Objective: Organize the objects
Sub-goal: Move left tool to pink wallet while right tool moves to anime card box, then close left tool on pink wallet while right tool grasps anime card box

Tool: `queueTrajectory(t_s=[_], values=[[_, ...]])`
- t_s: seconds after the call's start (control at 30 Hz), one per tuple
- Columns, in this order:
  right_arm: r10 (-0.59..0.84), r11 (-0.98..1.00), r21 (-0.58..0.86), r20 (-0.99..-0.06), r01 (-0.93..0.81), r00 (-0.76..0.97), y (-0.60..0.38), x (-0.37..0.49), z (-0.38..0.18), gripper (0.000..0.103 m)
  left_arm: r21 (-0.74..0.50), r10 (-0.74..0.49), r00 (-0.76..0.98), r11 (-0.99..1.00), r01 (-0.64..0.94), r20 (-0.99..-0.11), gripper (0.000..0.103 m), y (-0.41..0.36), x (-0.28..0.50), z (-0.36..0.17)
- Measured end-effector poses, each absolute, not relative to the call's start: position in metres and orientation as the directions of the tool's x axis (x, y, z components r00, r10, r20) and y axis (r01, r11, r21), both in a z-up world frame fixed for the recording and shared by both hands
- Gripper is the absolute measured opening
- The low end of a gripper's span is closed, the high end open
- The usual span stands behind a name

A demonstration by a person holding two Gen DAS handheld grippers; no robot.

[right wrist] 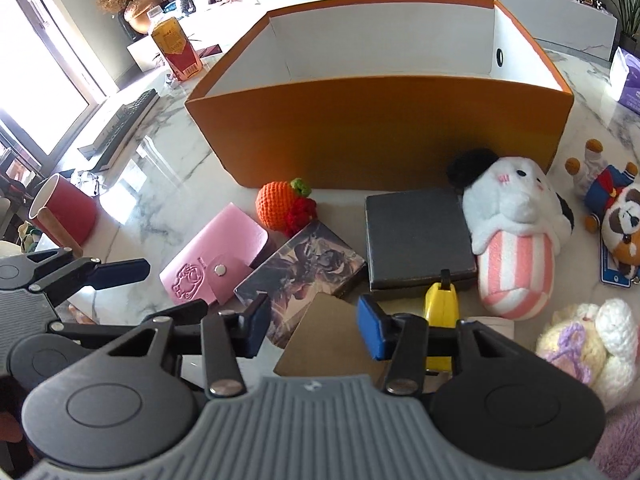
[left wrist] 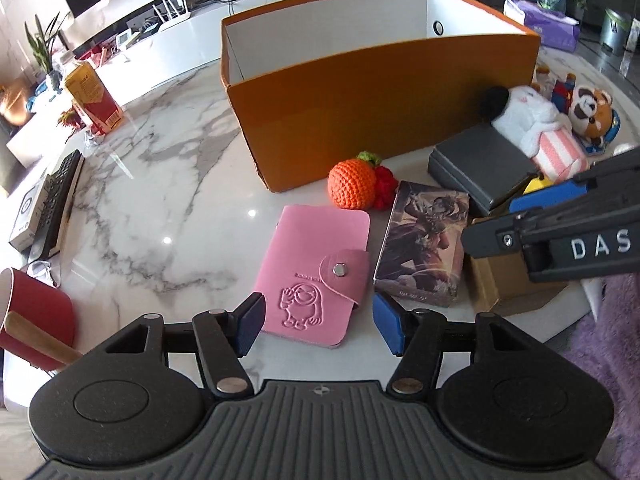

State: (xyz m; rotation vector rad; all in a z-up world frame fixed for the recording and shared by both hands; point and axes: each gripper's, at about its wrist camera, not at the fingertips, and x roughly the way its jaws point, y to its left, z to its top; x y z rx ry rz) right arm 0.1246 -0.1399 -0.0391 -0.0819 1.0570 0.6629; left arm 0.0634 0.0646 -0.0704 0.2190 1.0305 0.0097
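Left gripper (left wrist: 316,322), jaws open and empty, hangs over a pink snap-button card wallet (left wrist: 312,276); right gripper (right wrist: 314,326), also open, hovers above a brown cardboard piece (right wrist: 324,336) before an orange cardboard box (right wrist: 380,128).

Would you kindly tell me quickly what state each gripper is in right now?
Left gripper: open, empty, its fingers either side of the pink card holder.
Right gripper: open, empty, above the brown cardboard piece.
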Motion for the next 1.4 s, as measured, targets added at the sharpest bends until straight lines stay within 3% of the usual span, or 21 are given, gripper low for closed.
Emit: queueTrajectory(t_s=[0.27,0.33,0.37,0.5,0.7,0.9,1.0,1.4], values=[[0.393,0.820,0.146,-0.847,-0.554,0.358,-0.137,0.133,-0.043,0.051,0.185,0.092,0.481,0.971,0.150,-0.872,0.083,0.074,0.077,-0.084],[0.393,0.829,0.186,-0.864,-0.527,0.315,-0.141,0.140,-0.048,0.051,0.191,0.093,0.479,0.968,0.160,-0.873,0.084,0.076,0.082,-0.087],[0.407,0.831,0.220,-0.866,-0.511,0.289,-0.144,0.144,-0.050,0.051,0.186,0.087,0.472,0.968,0.167,-0.877,0.089,0.078,0.086,-0.088],[0.438,0.829,0.271,-0.858,-0.489,0.267,-0.141,0.153,-0.046,0.051,0.115,0.023,0.430,0.975,0.189,-0.903,0.089,0.088,0.098,-0.094],[0.452,0.832,0.338,-0.873,-0.440,0.183,-0.122,0.168,-0.046,0.058,0.125,0.025,0.417,0.969,0.215,-0.909,0.094,0.089,0.110,-0.105],[0.437,0.856,0.380,-0.894,-0.349,0.099,-0.111,0.181,-0.066,0.063,0.075,0.006,0.415,0.986,0.152,-0.910,0.095,0.103,0.113,-0.105],[0.435,0.867,0.391,-0.896,-0.308,0.089,-0.106,0.184,-0.072,0.071,0.078,0.030,0.401,0.992,0.103,-0.916,0.094,0.111,0.110,-0.103],[0.267,0.890,0.126,-0.924,-0.439,0.275,-0.054,0.143,-0.075,0.073,0.074,0.056,0.401,0.997,0.029,-0.914,0.094,0.122,0.099,-0.100]])
